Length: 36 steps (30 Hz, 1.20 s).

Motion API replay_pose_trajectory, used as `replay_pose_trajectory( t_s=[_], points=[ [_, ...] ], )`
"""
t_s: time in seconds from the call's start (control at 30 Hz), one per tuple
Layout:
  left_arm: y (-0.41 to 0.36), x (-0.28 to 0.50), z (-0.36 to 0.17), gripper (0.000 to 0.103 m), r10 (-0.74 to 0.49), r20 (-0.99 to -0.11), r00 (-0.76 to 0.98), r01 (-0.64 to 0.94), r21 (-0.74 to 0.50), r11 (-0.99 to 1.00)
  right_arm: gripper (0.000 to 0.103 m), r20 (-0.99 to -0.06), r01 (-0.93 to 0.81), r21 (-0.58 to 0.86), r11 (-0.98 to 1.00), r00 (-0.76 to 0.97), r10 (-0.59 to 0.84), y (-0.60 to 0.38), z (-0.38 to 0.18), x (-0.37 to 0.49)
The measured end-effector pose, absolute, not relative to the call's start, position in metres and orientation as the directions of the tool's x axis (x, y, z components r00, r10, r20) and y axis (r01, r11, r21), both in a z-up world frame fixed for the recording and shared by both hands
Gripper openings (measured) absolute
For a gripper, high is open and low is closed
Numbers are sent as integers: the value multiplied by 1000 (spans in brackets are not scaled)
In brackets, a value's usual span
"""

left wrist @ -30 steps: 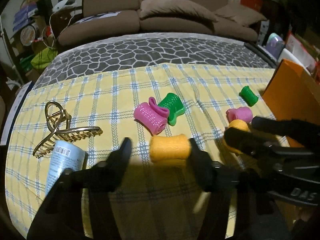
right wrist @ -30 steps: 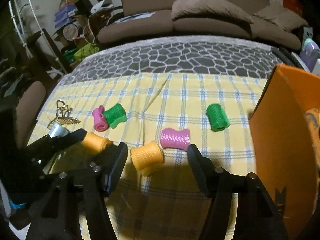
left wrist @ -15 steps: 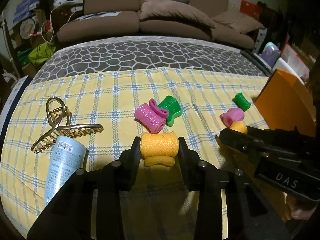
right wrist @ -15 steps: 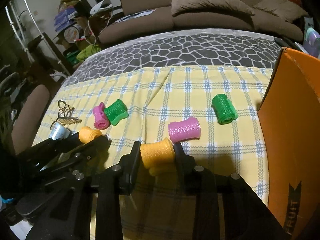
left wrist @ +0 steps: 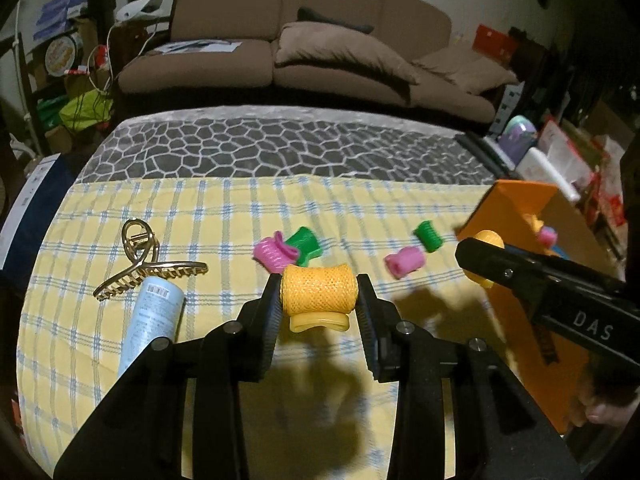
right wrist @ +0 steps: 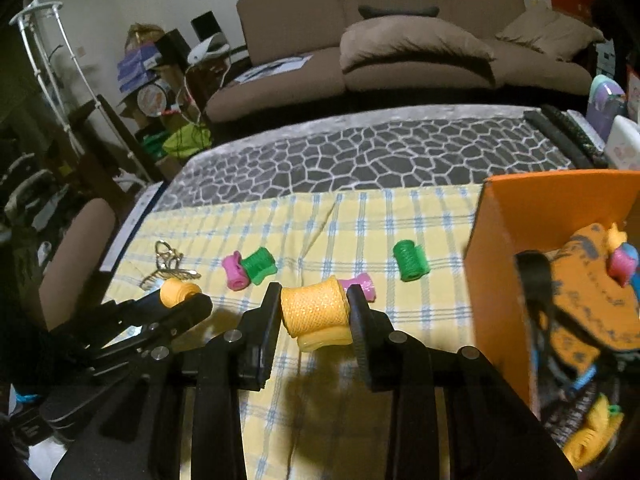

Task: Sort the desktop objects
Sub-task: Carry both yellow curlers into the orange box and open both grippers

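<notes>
Now both tools clamp yellow rollers: left tool (left wrist: 319,300), right tool (right wrist: 313,312). Orange box (right wrist: 504,240) at three o'clock part-filled; pink, green rollers remain on table.

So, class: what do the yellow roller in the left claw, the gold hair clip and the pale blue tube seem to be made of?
Yellow roller: probably plastic, matte mesh surface over a smooth core.
Gold hair clip: metal or metal-coated plastic, judging by its shiny gold gleam.
Pale blue tube: likely soft plastic, smooth with a printed label.
</notes>
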<state>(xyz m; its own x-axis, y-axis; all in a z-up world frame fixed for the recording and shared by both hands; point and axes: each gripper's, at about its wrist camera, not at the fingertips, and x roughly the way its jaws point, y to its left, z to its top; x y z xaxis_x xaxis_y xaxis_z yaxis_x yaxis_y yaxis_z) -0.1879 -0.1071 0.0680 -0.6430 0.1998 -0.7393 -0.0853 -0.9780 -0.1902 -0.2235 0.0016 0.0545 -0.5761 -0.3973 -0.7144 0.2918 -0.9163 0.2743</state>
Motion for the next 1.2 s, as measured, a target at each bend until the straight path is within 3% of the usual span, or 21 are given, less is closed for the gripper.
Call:
replay_pose_trajectory(
  t_s=[0.63, 1.2],
  points=[
    [-6, -148, 127, 33, 331, -669, -666, -244, -224, -943, 33, -683, 191, 189, -963, -680, -268, 93, 107, -168],
    [104, -152, 107, 33, 407, -677, -613, -352, -227, -908, 33, -725, 5, 189, -982, -674, -143, 211, 80, -172]
  ],
)
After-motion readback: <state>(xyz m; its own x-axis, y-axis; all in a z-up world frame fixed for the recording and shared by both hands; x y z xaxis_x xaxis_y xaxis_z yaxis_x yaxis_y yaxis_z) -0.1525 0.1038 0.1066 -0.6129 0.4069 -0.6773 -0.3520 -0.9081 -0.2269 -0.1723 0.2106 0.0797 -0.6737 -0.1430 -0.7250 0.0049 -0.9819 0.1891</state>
